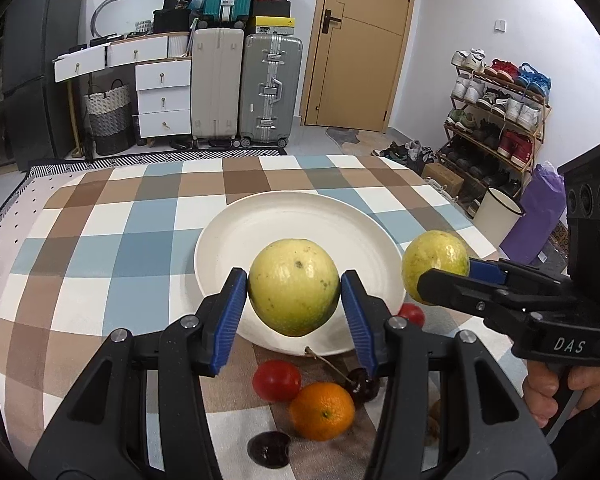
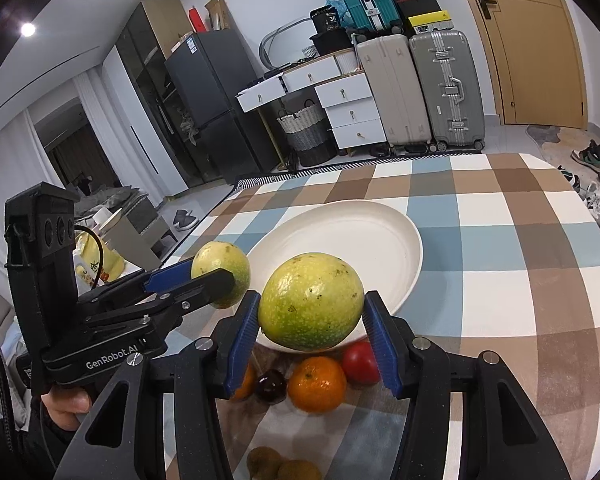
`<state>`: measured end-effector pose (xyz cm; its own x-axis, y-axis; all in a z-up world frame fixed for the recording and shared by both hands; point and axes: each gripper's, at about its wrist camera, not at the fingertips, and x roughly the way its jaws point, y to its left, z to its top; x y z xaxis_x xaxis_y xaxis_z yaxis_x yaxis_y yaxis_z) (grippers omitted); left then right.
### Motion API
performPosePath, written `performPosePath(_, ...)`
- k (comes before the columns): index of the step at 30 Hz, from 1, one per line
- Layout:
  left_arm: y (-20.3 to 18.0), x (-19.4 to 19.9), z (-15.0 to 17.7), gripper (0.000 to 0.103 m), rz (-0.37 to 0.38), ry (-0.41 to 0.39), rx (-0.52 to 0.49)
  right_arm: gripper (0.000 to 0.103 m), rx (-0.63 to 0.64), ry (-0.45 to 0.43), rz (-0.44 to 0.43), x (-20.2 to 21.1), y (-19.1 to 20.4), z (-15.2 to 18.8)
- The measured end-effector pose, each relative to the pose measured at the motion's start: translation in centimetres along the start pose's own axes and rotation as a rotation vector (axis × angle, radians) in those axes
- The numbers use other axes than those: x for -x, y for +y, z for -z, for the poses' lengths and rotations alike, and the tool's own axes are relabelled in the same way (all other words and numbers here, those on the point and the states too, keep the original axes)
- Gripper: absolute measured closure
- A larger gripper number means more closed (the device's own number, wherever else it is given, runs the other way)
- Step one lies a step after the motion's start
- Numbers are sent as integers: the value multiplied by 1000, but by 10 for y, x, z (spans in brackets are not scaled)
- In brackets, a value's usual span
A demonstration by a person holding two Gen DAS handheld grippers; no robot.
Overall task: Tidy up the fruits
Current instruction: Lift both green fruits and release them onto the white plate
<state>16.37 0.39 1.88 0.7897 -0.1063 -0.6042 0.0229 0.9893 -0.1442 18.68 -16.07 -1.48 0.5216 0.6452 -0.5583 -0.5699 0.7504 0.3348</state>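
**Above the plate's near rim: two fruits aloft, plate straight ahead**

Over the near edge of the white plate [image 1: 300, 216], held clear of the checked tablecloth [image 1: 100, 240], two yellow-green fruits, one per tool. Left gripper [image 1: 294, 296] clenched on the left fruit [image 1: 294, 286], blue pads pressed to either flank, stem scar turned toward the camera. Right gripper [image 2: 312, 312] likewise clamped on the right fruit [image 2: 311, 302], slightly egg-shaped, long axis lying across the jaws and a little tilted. Seen from the left wrist, right fruit hanging off the plate's right-hand rim, just outside it; left fruit already overlapping the plate's front portion. Judged therefore nearer to a drop: the left hand, with bare plate directly beyond the fingertips along the pointing line. For the right hand, plate lying ahead and to the right in its own view, so probably a short carry inward before release.

Plate itself bare, nothing on it yet. Below and behind the fingers, on the cloth near the plate's front rim: an orange [image 1: 322, 410], two red tomatoes [image 1: 277, 380], dark cherries [image 1: 269, 449], none touched. Two small brownish fruits [image 2: 264, 462] at the bottom of the right view, too blurred to name.

Risk, as a guess: round fruit rolling once set down on the shallow plate, or the two tools crowding each other over the same rim.
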Motion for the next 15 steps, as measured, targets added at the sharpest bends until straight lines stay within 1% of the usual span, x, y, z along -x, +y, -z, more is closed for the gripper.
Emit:
performPosePath(6,6,-17,4,57,-2,17,13,50,17,19,19,-18,0,3)
performPosePath(10,8,-23,5,57,-18,26,11,50,14,28,20,-27,-1,3)
performPosePath(15,8,-29,6,57,-19,38,5,50,8,37,24,-34,-3,3)
